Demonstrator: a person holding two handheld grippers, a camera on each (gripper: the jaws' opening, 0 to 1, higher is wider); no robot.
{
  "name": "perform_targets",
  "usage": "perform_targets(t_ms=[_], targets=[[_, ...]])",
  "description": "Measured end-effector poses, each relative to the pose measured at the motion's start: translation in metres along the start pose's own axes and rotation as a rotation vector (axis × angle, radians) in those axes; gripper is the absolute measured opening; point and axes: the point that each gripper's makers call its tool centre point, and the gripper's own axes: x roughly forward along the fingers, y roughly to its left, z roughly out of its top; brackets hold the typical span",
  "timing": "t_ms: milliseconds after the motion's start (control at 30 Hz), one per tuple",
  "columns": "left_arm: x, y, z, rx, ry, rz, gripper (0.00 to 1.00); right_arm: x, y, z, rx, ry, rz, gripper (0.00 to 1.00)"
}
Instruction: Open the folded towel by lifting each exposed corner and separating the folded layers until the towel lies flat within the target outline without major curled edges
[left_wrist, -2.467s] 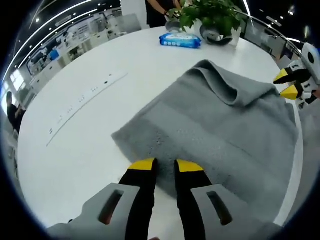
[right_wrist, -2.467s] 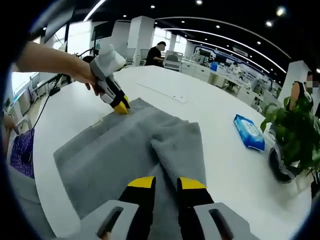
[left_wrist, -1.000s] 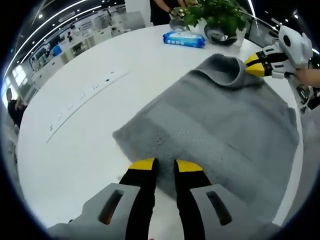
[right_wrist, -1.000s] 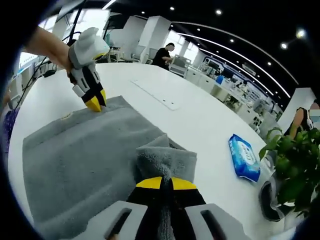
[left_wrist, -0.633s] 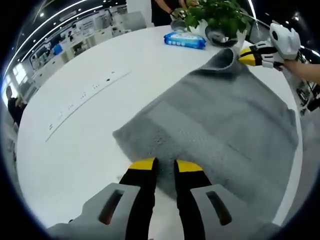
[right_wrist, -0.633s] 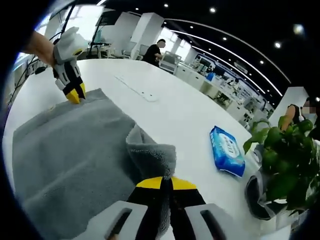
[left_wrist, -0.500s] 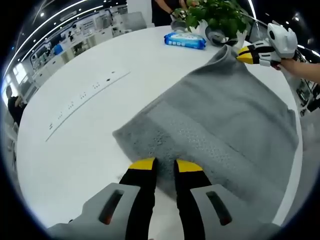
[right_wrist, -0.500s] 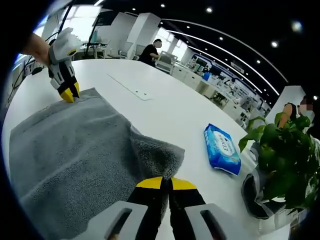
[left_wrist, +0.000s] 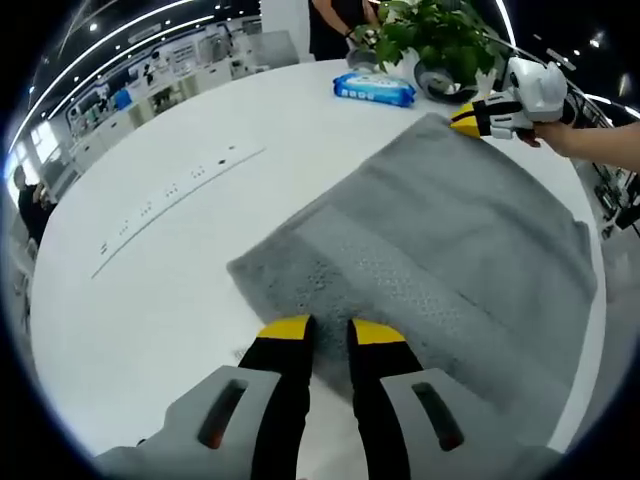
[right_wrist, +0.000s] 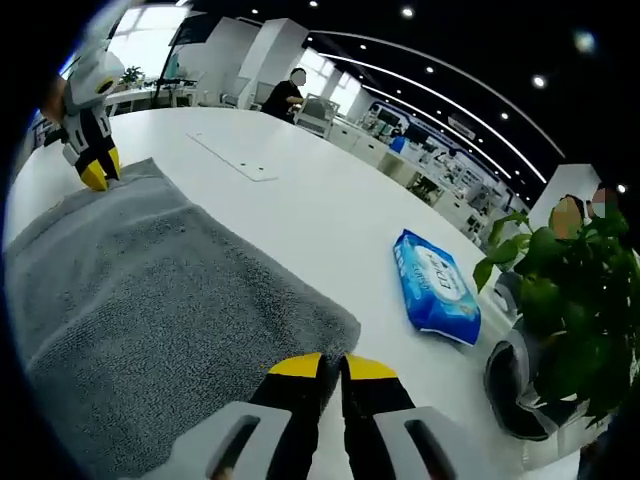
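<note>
My towel (left_wrist: 440, 260) looks spread flat on the counter (left_wrist: 150, 280); both tongs (left_wrist: 330, 330) (right_wrist: 330, 365) nearly closed at corners, grip uncertain; no outline visible.

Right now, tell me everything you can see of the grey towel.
The towel is grey terry cloth with a flatter woven band across it. It lies spread in a single flat layer on the white table, with no folded flap or curled corner showing. The left claw rests at one corner with a narrow gap between its tips; the right claw sits at the opposite far corner, tips nearly together.
</note>
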Motion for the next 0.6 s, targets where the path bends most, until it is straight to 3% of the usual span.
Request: perform_targets(t_ms=[167,200,333,433,500,600], targets=[[0.001,0.003,0.0,0.02,-0.009,0.007,0.13,-0.019,-0.001,0.01,0.034,-0.025,0.004,0.06],[0.0,0.002,0.001,0.057,-0.016,0.011,0.13,-0.028,0.001,0.013,0.03,-0.031,0.008,0.06],[-0.004,0.0,-0.001,0.0,-0.021,0.023,0.13,-0.056,0.009,0.018,0.054,-0.055,0.04,0.08],[-0.011,-0.001,0.002,-0.039,-0.049,0.033,0.11,-0.085,0.026,0.017,0.063,-0.06,0.081,0.11],[-0.021,-0.004,0.01,-0.042,-0.104,0.049,0.1,-0.099,0.04,0.013,0.068,-0.061,0.108,0.12],[-0.035,-0.018,0.018,-0.079,-0.146,0.03,0.11,-0.11,0.062,0.001,0.098,-0.035,0.152,0.16]])
